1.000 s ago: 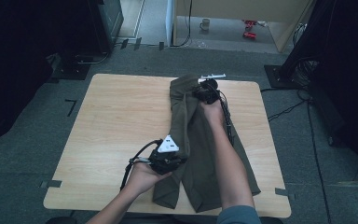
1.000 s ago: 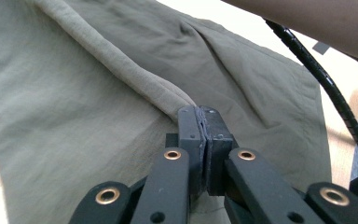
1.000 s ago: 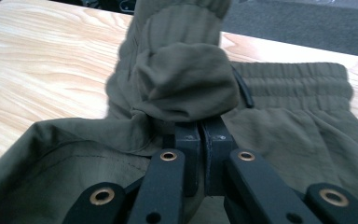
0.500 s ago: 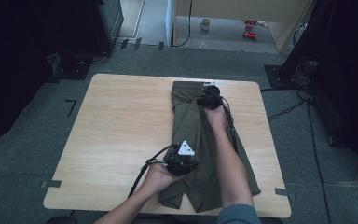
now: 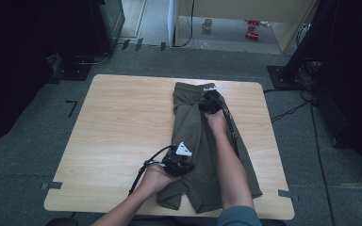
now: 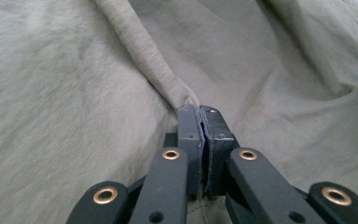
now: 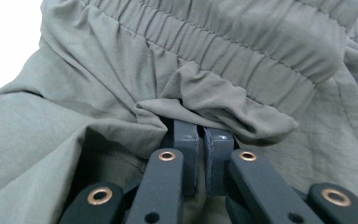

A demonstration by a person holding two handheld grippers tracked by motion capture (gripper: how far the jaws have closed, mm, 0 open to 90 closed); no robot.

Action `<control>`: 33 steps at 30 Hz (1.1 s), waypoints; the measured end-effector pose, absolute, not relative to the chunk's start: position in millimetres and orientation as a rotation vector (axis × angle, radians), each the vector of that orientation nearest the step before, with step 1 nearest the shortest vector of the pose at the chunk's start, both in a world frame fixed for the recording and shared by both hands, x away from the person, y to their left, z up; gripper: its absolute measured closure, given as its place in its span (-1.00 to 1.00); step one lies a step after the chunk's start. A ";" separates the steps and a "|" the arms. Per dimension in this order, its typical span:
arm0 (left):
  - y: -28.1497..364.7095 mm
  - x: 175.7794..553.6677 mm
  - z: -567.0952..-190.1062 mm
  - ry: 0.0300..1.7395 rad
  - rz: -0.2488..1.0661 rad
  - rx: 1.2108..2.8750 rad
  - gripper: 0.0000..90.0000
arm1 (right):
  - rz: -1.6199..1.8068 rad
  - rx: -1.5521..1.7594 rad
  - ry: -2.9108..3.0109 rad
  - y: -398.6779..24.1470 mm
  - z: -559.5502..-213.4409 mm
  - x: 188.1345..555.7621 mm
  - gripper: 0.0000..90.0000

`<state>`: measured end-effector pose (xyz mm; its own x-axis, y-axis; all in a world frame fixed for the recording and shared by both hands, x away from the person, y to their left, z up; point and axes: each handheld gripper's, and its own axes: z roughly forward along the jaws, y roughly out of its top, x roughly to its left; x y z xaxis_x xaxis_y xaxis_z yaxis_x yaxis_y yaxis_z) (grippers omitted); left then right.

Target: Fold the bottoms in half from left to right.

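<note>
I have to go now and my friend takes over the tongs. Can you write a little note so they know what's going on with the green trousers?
Left tongs: shut on a fold of the trousers, near the middle of the legs.
Right tongs: shut on cloth just below the elastic waistband, at the far end of the table.
Where: the trousers lie lengthwise on the right half of the table, waistband far, leg ends near the person.
Done: one side looks folded over onto the other along the length, and both tongs are low on the cloth.
Left: probably let go, smooth it flat, then fold the legs up towards the waistband.
</note>
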<state>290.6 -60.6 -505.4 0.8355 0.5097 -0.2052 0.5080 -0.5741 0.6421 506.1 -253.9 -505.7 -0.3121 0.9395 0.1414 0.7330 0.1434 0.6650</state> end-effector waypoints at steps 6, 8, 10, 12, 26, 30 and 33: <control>-40.7 296.2 -504.2 0.758 0.033 2.291 0.97 | 0.935 1.623 2.113 -247.9 -505.3 505.9 0.92; -32.7 299.0 -503.5 0.772 0.041 2.294 0.97 | 0.939 1.622 2.112 -246.1 -505.6 506.0 0.92; -24.9 301.7 -503.1 0.785 0.050 2.294 0.97 | 0.937 1.621 2.112 -243.2 -505.5 506.1 0.92; -17.8 304.2 -502.6 0.802 0.059 2.293 0.97 | 0.936 1.617 2.114 -240.4 -505.5 506.3 0.92; 40.1 323.6 -500.6 0.922 0.151 2.272 0.97 | 0.946 1.616 2.119 -223.9 -505.7 506.5 0.91; 57.3 329.0 -500.5 0.974 0.179 2.248 0.97 | 0.964 1.618 2.122 -219.1 -506.2 506.3 0.91; 69.3 332.5 -499.6 0.989 0.228 2.257 0.97 | 0.984 1.633 2.127 -214.9 -506.4 505.9 0.91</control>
